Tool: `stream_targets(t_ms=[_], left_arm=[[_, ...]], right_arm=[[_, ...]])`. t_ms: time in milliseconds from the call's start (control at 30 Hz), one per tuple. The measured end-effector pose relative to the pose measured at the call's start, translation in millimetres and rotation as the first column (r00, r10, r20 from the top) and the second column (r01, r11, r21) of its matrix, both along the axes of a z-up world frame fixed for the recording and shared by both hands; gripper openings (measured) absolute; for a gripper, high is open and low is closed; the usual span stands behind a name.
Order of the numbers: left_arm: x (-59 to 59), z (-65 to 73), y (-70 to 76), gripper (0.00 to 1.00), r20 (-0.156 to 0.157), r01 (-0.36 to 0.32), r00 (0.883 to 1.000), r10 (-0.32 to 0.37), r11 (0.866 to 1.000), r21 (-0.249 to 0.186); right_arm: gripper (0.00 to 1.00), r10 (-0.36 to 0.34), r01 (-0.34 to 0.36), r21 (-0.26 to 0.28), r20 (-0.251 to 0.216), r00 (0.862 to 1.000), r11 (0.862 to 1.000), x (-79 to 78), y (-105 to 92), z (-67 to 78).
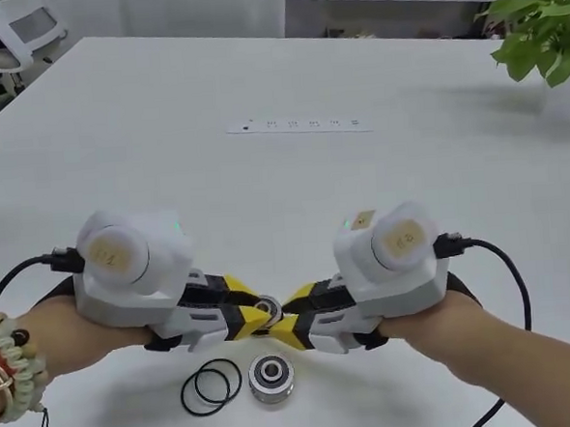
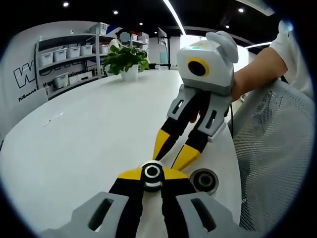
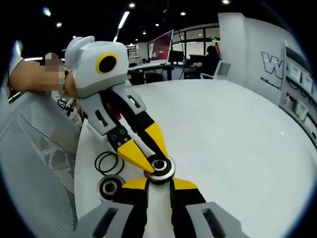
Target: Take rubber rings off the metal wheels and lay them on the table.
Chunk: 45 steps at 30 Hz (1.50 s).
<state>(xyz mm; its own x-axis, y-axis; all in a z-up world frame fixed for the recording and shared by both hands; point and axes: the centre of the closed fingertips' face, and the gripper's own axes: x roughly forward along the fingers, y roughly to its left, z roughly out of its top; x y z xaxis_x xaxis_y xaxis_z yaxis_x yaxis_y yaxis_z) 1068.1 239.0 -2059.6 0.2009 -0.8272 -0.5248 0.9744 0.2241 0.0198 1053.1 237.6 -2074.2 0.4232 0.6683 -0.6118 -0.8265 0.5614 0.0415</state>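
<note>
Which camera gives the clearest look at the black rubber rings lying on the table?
The head view: both rubber rings lie flat and overlapping, in plain sight beside a loose wheel. The right gripper view shows them small, off to the side, by the left gripper gripping another wheel.

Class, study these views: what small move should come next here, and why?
Probably peel with the right tool: the left tool clamps the round metal wheel, whose black rubber ring seems still on its rim, and the right tool's tips meet that rim. Two black rubber rings already lie on the white table.
</note>
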Motion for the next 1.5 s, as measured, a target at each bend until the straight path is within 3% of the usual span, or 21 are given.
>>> stream_targets(t_ms=[633, 933, 1100, 1300, 1400, 1467, 1500], left_arm=[[-0.6, 0.2, 0.1, 0.07, 0.001, -0.002, 1.000, 0.002, 1.000, -0.010], [-1.5, 0.3, 0.0, 0.07, 0.002, -0.002, 1.000, 0.002, 1.000, -0.011], [-1.4, 0.3, 0.2, 0.07, 0.002, -0.004, 1.000, 0.004, 1.000, -0.011], [-1.9, 0.3, 0.0, 0.07, 0.002, -0.004, 1.000, 0.004, 1.000, -0.011], [-2.3, 0.4, -0.3, 0.07, 0.002, -0.003, 1.000, 0.003, 1.000, -0.011], [-2.5, 0.4, -0.4, 0.07, 0.002, -0.002, 1.000, 0.002, 1.000, -0.011], [-2.5, 0.5, -0.5, 0.07, 0.002, -0.002, 1.000, 0.002, 1.000, -0.011]], right_arm=[[0.04, -0.003, 0.002, -0.005, -0.024, 1.000, 1.000, -1.4, -3.2, -1.2], [0.00, -0.031, 0.031, 0.002, -0.040, 0.999, 1.000, 0.0, -5.2, -1.6], [0.00, -0.088, 0.088, 0.004, -0.075, 0.993, 0.996, 3.1, -7.6, -1.8], [0.00, -0.223, 0.245, 0.089, -0.207, 0.953, 0.965, 8.9, -13.3, 1.0], [0.00, -0.267, 0.315, 0.140, -0.281, 0.922, 0.939, 10.0, -14.6, 2.1], [0.00, -0.286, 0.371, 0.206, -0.350, 0.892, 0.906, 11.2, -13.1, 6.9], [0.00, -0.287, 0.374, 0.199, -0.359, 0.888, 0.906, 10.2, -14.6, 5.4]])
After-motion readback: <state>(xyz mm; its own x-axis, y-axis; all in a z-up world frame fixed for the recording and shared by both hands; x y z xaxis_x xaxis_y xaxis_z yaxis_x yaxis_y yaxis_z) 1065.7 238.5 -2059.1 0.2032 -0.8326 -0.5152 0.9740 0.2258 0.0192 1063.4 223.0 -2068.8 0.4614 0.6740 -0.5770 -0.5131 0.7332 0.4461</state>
